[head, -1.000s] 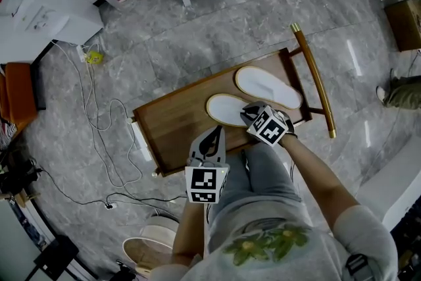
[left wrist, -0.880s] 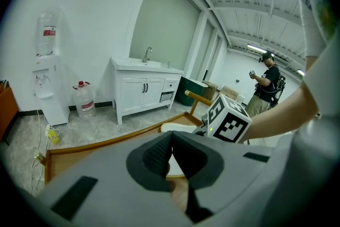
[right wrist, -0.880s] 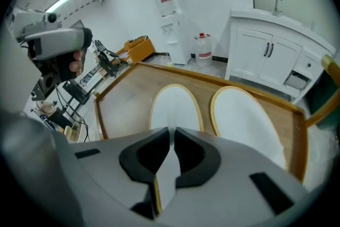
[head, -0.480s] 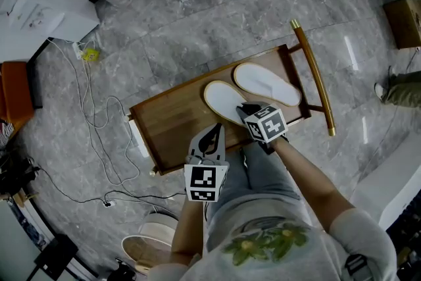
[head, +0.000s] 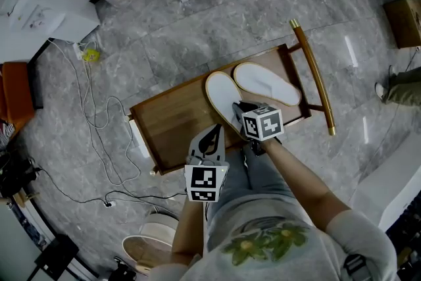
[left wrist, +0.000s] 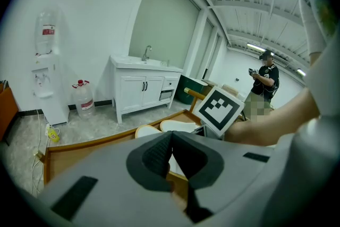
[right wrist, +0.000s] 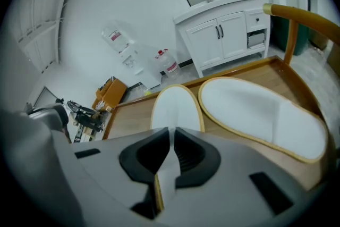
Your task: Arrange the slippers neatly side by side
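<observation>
The step in hand is the squaring-up of the nearer slipper. The right claw (head: 242, 114) is pinching the thin near edge of the white flat slipper with a tan rim (head: 222, 94). The right gripper view shows that claw (right wrist: 171, 133) nearly pressed together, with the slipper's (right wrist: 175, 106) pale edge caught between the pads. The left claw (head: 212, 136) hangs at about 7 o'clock from the right one, over the bench's near edge. The left gripper view shows it (left wrist: 171, 138) pressed together on nothing.

Both slippers lie flat on the low brown wooden bench with a raised rim (head: 171, 118), in its right half. The second white, tan-rimmed slipper (head: 268, 84) sits just beside the held one, at about 2 o'clock from it.

In the head view the held slipper's long axis runs from 11 to 5 o'clock, gripped end at 5 and free end pointing to 11. The second slipper's axis runs nearer 10 to 4 o'clock. The far ends sit close together while the near ends spread apart, so the pair forms a shallow V open toward the person. I cannot tell toe from heel on either.

As I judge it, the task is well along but not done. The next move calls for swinging the gripped end toward 3 o'clock until the two axes run parallel. The ends should then be levelled without riding onto the neighbour's rim, and the claw should let go.
</observation>
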A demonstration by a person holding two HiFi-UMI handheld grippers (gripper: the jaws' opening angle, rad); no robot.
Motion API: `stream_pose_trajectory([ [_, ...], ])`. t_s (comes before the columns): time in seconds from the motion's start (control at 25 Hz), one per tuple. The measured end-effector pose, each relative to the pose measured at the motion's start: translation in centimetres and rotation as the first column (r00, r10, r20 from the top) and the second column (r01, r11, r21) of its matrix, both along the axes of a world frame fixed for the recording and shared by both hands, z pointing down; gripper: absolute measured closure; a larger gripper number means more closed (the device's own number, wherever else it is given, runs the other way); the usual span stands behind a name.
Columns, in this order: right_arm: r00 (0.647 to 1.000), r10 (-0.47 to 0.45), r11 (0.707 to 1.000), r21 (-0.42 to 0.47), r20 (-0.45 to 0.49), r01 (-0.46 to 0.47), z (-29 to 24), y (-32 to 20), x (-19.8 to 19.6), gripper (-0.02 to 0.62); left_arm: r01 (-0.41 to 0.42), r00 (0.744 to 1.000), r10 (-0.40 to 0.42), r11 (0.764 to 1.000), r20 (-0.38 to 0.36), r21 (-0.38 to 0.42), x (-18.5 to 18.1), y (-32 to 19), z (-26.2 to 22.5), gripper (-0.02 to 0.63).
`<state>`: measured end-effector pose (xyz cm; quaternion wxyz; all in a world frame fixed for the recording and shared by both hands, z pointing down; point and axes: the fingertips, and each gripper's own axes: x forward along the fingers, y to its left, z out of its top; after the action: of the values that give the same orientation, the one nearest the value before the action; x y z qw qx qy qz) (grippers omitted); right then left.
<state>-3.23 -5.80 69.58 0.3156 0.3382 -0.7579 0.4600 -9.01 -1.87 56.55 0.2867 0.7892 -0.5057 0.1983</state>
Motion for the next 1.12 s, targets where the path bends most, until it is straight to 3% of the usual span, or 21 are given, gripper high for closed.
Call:
stream_pose_trajectory([
  [0.2,0.982,0.184,0.979,-0.093,0.047,-0.179,1.1,-0.1,0.0,0.563,0.004,1.000,-0.004,1.000,0.011,-0.008,-0.1,0.6,0.4,0.590],
  [0.4,0.964,0.252,0.962,-0.132,0.088,-0.239,1.3,0.0,-0.7,0.563,0.008,1.000,-0.008,1.000,0.015,-0.016,-0.2,1.0,0.7,0.589],
  [0.64,0.986,0.162,0.985,-0.066,0.035,-0.160,1.9,0.3,-0.8,0.549,0.011,1.000,-0.011,1.000,0.018,-0.014,-0.3,1.0,0.7,0.590],
  [0.92,0.992,0.105,0.994,-0.024,0.075,-0.103,0.9,0.3,-1.7,0.455,0.015,1.000,-0.014,1.000,0.024,-0.017,-0.3,1.0,0.8,0.591],
  [1.12,0.998,0.005,0.996,0.084,0.060,-0.010,-0.1,0.1,-2.0,0.397,0.016,1.000,-0.016,1.000,0.025,-0.016,-0.2,0.9,0.8,0.590],
])
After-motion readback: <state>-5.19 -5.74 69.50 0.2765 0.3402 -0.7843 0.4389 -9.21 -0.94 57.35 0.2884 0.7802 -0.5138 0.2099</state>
